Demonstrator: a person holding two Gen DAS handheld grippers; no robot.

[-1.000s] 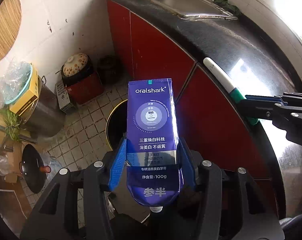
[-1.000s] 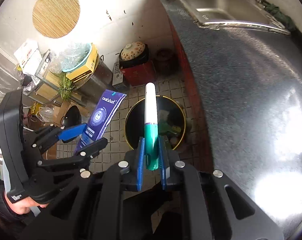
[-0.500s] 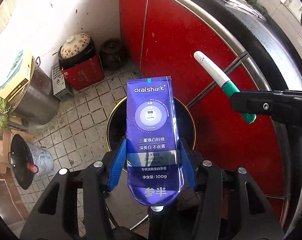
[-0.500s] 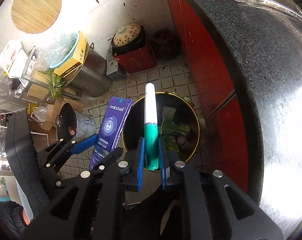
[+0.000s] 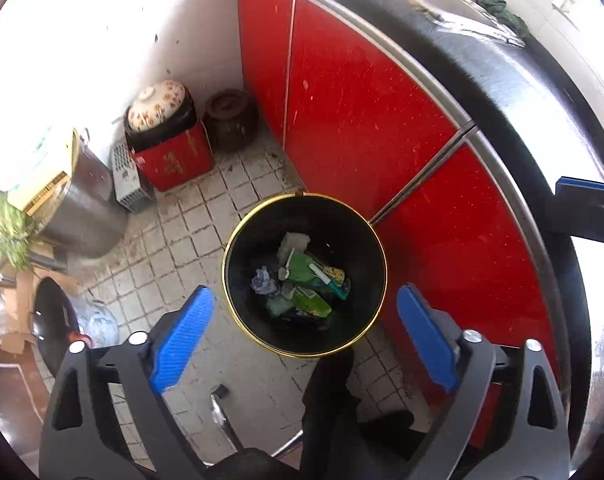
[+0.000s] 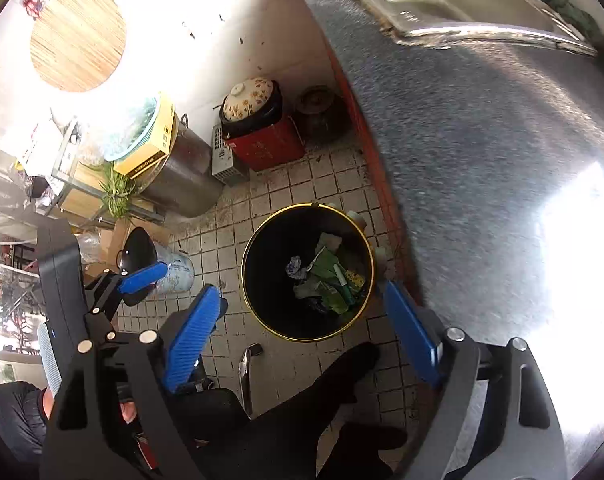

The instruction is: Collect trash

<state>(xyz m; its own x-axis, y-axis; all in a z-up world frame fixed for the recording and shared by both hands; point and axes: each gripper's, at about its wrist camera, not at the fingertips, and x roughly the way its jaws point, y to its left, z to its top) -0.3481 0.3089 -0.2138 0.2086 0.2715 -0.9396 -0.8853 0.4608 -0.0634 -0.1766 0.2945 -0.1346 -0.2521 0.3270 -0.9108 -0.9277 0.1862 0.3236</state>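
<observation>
1. Floor tiles [image 5: 173, 236] lie bare to the left of the bin, bounded further left by a steel pot [image 5: 85, 208] and a red box [image 5: 173, 160].
2. Left tongs [image 5: 302, 332] hang released over the bin's near rim, jaws having just been opening, nothing between them.
3. Trash bin [image 5: 237, 312], gold-rimmed, stands on the floor just beside the red cabinet [image 5: 362, 120]; a white-and-green pen [image 5: 326, 278] and other litter lie inside.
4. Right tongs [image 6: 306, 328] are likewise spread, jaws freshly opened and empty, above the bin [image 6: 261, 312].
5. Surface [image 6: 482, 160] edge overhangs to the right, close by the right blue finger.
</observation>
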